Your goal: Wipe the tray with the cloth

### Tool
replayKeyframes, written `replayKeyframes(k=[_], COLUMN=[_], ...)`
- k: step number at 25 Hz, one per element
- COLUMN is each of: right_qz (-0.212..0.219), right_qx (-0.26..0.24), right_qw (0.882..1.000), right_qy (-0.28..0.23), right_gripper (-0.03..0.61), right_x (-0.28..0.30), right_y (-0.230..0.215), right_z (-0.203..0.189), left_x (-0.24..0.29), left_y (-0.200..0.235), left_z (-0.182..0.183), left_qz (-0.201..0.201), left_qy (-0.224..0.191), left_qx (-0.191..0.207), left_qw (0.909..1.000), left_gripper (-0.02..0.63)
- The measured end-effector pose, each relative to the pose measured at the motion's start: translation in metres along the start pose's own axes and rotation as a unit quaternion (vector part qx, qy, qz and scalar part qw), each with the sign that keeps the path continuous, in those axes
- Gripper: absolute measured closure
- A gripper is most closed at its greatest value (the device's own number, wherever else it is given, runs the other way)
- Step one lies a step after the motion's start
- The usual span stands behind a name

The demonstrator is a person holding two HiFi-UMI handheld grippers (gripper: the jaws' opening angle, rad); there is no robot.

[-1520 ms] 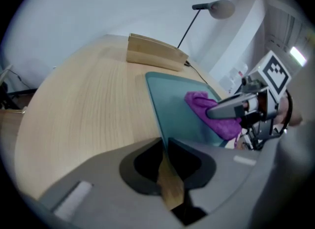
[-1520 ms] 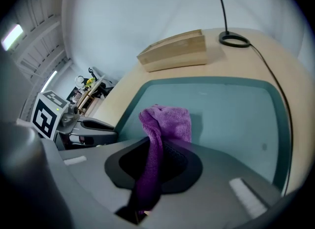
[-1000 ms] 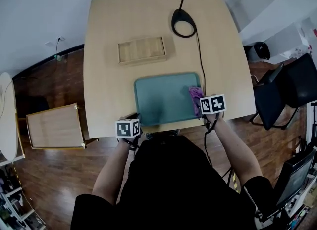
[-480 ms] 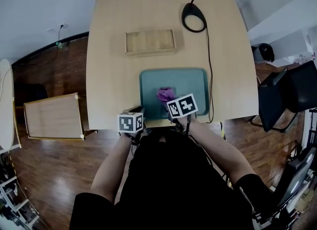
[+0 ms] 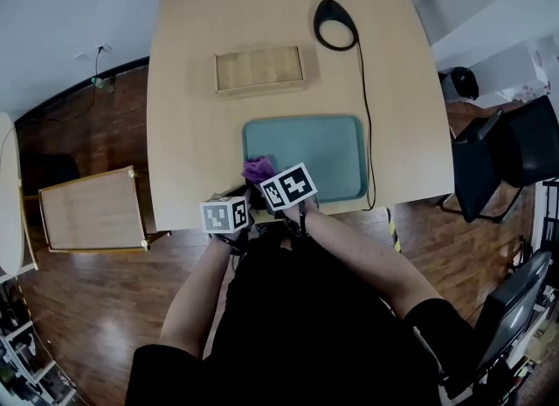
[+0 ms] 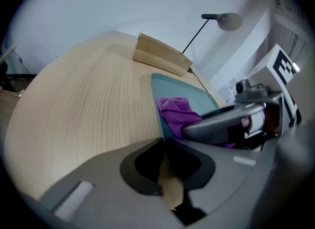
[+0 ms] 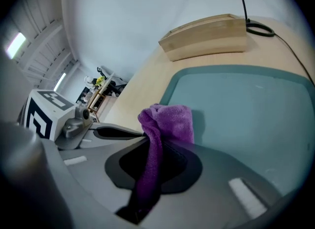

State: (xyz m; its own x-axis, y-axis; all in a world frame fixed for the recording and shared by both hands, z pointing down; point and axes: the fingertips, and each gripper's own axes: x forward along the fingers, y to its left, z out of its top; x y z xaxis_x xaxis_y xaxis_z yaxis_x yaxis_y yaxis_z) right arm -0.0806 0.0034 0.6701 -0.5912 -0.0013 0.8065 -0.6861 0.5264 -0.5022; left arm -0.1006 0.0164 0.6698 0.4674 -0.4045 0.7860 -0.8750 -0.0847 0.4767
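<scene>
A teal tray lies on the light wooden table, near its front edge. My left gripper sits at the tray's near left corner, shut on the rim, which runs straight in between its jaws in the left gripper view. The purple cloth is bunched on the tray floor right by that corner. My right gripper is shut on the cloth, which hangs down between its jaws. The right gripper's body crosses the left gripper view just above the tray.
A wooden block lies behind the tray. A black lamp base stands at the back right, its cord running down past the tray's right side. A low wooden stand is on the floor left, a dark chair right.
The right gripper has dragged the cloth across the tray from its right side to its near left corner. The left gripper has stayed at that corner.
</scene>
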Motion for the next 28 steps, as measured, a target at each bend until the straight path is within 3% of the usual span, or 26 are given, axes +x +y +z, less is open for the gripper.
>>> replayKeyframes(k=[5, 11, 14, 18, 21, 28], right_qz=[-0.089, -0.164, -0.154, -0.141, -0.136, -0.077], right_qx=[-0.058, 0.043, 0.092, 0.112, 0.079, -0.001], right_qw=[0.994, 0.986, 0.983, 0.983, 0.987, 0.997], right_qy=[0.020, -0.001, -0.030, -0.039, -0.021, 0.029], right_gripper=[0.529, 0.529, 0.528, 0.528, 0.528, 0.528], right_x=[-0.054, -0.144, -0.165, -0.154, -0.135, -0.088], right_y=[-0.068, -0.184, -0.208, -0.196, -0.169, -0.099], right_z=[-0.036, -0.089, -0.093, -0.092, -0.095, -0.082], left_x=[0.000, 0.000, 0.001, 0.001, 0.002, 0.002], left_y=[0.001, 0.000, -0.001, 0.000, -0.001, -0.002], left_z=[-0.002, 0.000, -0.001, -0.002, -0.002, -0.002], left_qz=[0.002, 0.001, 0.005, 0.009, 0.011, 0.014], left_qy=[0.003, 0.011, 0.016, 0.017, 0.014, 0.009], left_qx=[0.009, 0.011, 0.020, 0.018, 0.016, 0.017], left_qw=[1.0000, 0.9999, 0.9997, 0.9997, 0.9997, 0.9997], left_gripper=[0.561, 0.561, 0.561, 0.561, 0.563, 0.563])
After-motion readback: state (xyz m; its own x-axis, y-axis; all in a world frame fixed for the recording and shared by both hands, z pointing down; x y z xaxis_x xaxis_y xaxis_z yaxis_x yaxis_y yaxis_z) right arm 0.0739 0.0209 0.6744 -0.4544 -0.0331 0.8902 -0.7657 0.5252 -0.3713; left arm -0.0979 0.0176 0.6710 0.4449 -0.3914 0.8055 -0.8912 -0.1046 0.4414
